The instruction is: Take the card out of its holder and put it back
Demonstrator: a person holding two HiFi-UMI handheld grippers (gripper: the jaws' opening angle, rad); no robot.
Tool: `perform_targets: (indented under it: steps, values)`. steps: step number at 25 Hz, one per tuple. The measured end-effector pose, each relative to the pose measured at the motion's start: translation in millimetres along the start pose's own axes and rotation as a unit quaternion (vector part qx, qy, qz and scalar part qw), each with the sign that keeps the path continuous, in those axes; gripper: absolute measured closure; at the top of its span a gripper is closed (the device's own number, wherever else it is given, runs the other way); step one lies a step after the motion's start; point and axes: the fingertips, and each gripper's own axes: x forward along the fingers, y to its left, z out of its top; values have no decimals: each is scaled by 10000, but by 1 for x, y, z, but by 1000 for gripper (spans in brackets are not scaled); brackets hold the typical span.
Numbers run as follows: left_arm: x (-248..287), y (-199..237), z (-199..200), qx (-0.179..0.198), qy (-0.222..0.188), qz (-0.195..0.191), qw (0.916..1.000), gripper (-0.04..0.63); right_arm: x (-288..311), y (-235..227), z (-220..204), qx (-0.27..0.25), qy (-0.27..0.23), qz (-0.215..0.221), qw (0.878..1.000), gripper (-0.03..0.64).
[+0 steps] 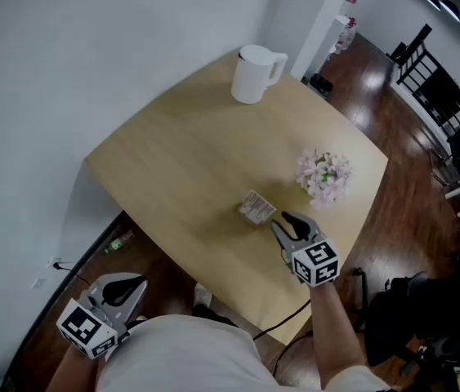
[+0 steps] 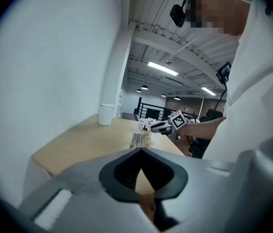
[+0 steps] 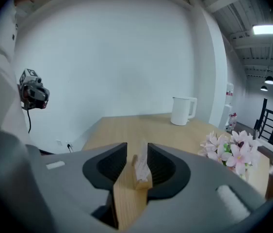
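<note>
A small card (image 1: 254, 204) stands upright in a low wooden holder (image 1: 260, 216) near the front of the light wooden table (image 1: 180, 153). My right gripper (image 1: 282, 220) is right beside it on the near side, open. In the right gripper view the card (image 3: 141, 165) and holder (image 3: 138, 182) sit in the gap between the jaws of the right gripper (image 3: 136, 147), with space left on the card's left side. My left gripper (image 1: 136, 287) hangs low off the table's near left edge, shut and empty, its tips meeting in the left gripper (image 2: 140, 149) view.
A white jug (image 1: 254, 73) stands at the table's far corner. A bunch of pink flowers (image 1: 325, 176) sits just right of the card, close to my right gripper. Dark wooden floor and black chairs (image 1: 426, 80) lie beyond the table on the right.
</note>
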Motion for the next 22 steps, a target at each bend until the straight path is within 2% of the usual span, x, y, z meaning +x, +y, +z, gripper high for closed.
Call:
perform_targets:
  steps: [5,12,16,22]
  values:
    - [11,11,5,-129,12,226,9997,589,38,-31,-12,34,198,231,9995,480]
    - [15,21,4,-278,132,506,9982,589,76,-35,-29,106,490,685,9964,485]
    - [19,24,2,-343,166,558,9977,589,82,-33,-30,97,504,841,9951,580]
    - [21,24,2,-358,129,575,9976,589,80,-27,-28,82,474,1046,9933,591]
